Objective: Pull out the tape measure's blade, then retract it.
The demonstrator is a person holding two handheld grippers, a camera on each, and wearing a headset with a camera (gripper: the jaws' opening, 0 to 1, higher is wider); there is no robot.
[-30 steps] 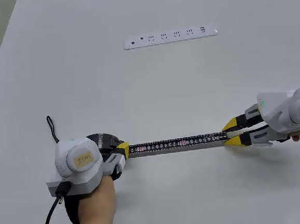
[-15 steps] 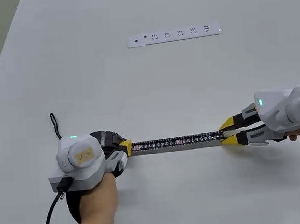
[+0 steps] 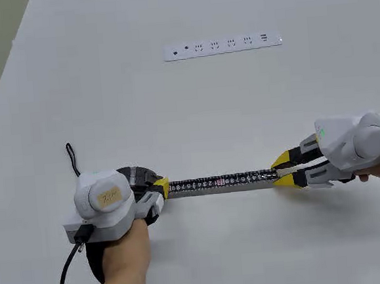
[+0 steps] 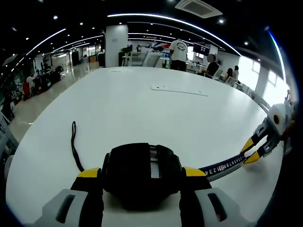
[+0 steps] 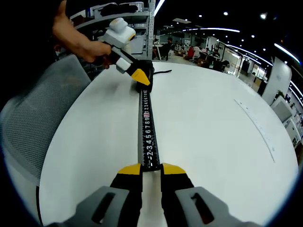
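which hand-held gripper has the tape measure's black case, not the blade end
The left hand-held gripper: its yellow-tipped jaws clamp either side of the black tape measure case. The right hand-held gripper pinches the far end of the blade instead.

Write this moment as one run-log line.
left gripper: shut on tape measure | right gripper: shut on blade | blade: pulled out

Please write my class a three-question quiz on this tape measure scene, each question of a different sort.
1. True or false: the left gripper is shut on the tape measure case.
2. What does the right gripper grip? A) the end of the blade B) a black strap C) nothing
3. Fill in: beyond the blade, a white ____ lies on the table.
Key: 1 true; 2 A; 3 power strip.
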